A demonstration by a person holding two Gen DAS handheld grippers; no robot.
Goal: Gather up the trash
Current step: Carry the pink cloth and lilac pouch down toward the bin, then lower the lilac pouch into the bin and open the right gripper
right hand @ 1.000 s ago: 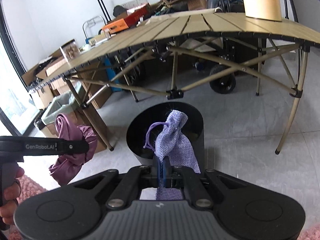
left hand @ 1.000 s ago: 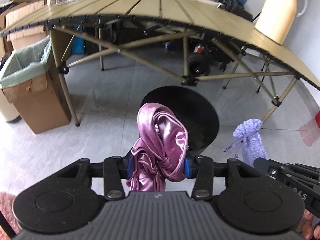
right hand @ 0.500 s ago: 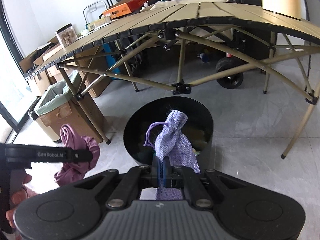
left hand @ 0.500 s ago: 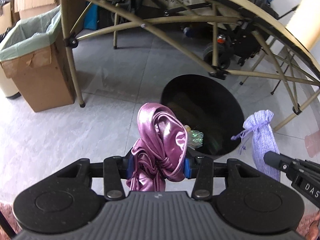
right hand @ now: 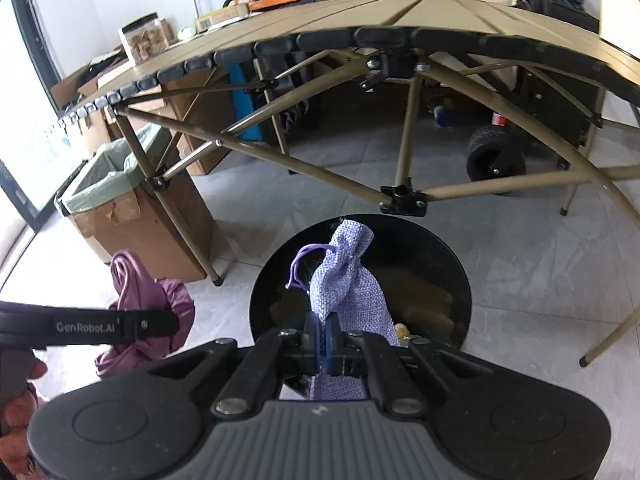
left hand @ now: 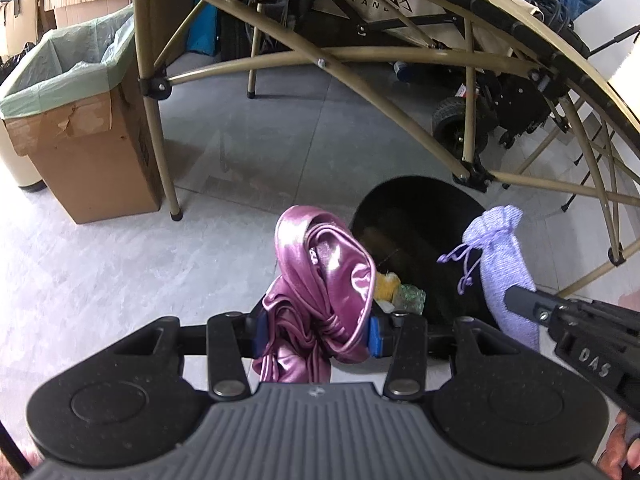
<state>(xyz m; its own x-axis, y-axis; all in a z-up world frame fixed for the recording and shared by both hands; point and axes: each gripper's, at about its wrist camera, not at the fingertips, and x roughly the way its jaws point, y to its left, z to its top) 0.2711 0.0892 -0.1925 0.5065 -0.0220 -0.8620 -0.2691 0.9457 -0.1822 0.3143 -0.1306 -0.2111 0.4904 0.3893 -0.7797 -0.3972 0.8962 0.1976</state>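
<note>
Lilac pouch (right hand: pixel 346 280) clamped in right hand-held gripper (right hand: pixel 325 336), over black bin (right hand: pixel 460 276) at 12; left hand-held gripper (left hand: pixel 314 330) clamps satin cloth (left hand: pixel 320 276), bin at 2.

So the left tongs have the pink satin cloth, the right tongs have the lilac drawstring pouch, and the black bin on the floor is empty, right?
Not quite: the black bin is not empty. The left wrist view shows yellow and green scraps inside it. The rest holds: the left tongs grip the pink satin cloth, and the right tongs grip the lilac drawstring pouch.
</note>
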